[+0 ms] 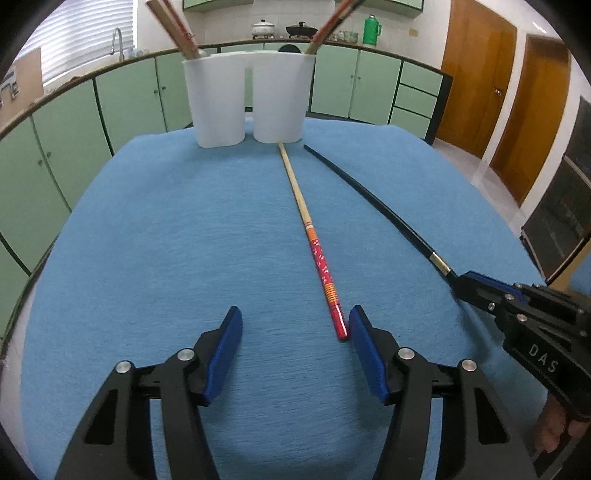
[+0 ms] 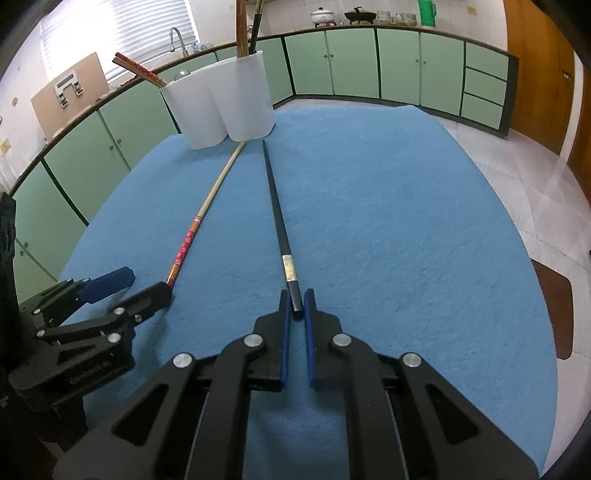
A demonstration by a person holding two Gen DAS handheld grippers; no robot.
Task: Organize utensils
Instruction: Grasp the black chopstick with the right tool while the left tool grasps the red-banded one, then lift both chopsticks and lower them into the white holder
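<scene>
Both wrist views: low, close, angled down over the table (image 1: 147, 240); shared, white holder (image 1: 247, 99) and chopsticks.

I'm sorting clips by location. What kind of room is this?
Most likely a home kitchen: green cabinets run under a counter with a sink tap, and pots sit on a stove at the back.

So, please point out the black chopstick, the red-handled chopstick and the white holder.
black chopstick (image 2: 275, 206): right wrist view, middle of its shaft.
red-handled chopstick (image 1: 322, 266): left wrist view, its red patterned handle.
white holder (image 1: 218, 103): left wrist view, front wall of its left cup.
</scene>
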